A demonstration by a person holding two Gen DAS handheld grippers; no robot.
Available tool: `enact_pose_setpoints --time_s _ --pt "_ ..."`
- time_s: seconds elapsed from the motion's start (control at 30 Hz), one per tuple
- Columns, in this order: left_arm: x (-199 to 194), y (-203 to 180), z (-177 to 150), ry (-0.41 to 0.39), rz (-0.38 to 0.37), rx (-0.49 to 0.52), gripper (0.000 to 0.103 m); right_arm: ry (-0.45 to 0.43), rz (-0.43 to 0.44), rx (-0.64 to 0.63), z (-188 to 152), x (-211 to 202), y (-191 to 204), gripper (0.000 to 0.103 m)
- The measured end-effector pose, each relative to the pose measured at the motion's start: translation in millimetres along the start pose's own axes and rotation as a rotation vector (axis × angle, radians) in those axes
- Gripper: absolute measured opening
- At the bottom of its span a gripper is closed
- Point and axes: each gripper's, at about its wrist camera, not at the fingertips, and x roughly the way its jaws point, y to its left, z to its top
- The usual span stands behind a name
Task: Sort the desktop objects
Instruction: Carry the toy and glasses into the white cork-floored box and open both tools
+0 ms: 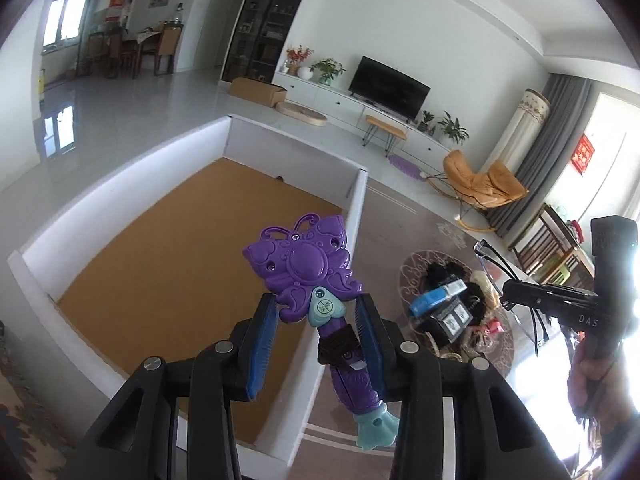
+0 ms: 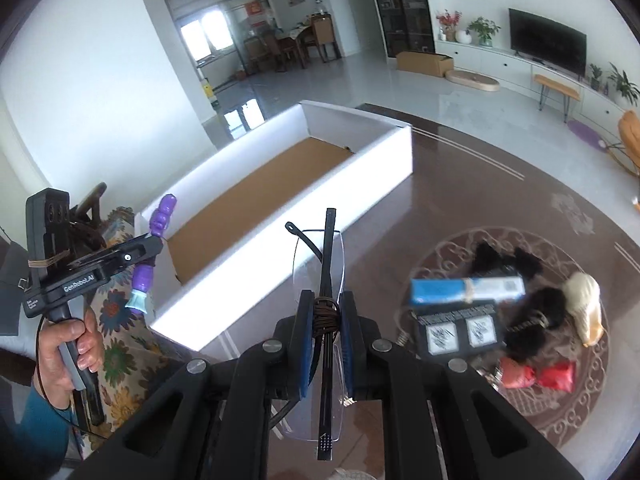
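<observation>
a: what's the surface?
b: a dark brown bench (image 2: 460, 184) in a living room.
a: nearest?
b: the left hand-held gripper (image 1: 316, 316) clamps a purple butterfly toy wand (image 1: 304, 268); the right hand-held gripper (image 2: 326, 320) pinches folded rimless glasses (image 2: 320, 264).
a: farther?
b: a blue box (image 2: 464, 290) in a clutter pile, then the white cardboard box (image 2: 384, 160), brown-floored.

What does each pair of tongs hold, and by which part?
The left tongs grip the purple butterfly wand just below its head. The right tongs grip the folded glasses around the middle, at a wound band.
</observation>
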Motion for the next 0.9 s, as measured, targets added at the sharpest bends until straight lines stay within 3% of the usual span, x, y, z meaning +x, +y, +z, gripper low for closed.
enact_pose_setpoints --time_s 0.1,0.2,0.4,0.47,0.5,0.53,0.57,0.63,0.7,0.83,0.9 --pt "19 38 18 0.042 0.097 -0.039 0.04 -0.012 0.083 -0.011 42 50 49 0.013" --pt "45 64 20 0.108 0.133 -0.08 0.04 0.027 0.118 -0.032 68 108 92 0.013" --pt "88 81 8 0.216 0.18 -0.079 0.04 0.133 0.063 -0.075 70 196 135 0.014" --pt "99 85 1 0.27 0.184 -0.09 0.046 0.171 0.055 -0.059 66 213 135 0.024" --pt "103 85 -1 0.285 0.191 -0.087 0.047 0.181 0.046 -0.05 64 217 134 0.042" --pt "103 82 -2 0.282 0.199 -0.066 0.049 0.171 0.04 -0.042 63 217 134 0.063" --pt "102 78 -2 0.279 0.209 -0.052 0.057 0.144 0.038 -0.038 62 213 130 0.07" --pt "94 73 -5 0.248 0.227 -0.041 0.066 0.086 0.05 -0.041 61 198 127 0.073" --pt "81 60 -4 0.198 0.223 -0.042 0.067 0.033 0.062 -0.04 60 173 112 0.073" --pt "52 7 -9 0.112 0.09 0.019 0.068 -0.119 0.009 -0.076 31 103 81 0.088" --pt "44 -34 -19 0.106 0.002 0.083 0.076 -0.19 -0.059 -0.081 1 65 56 0.092"
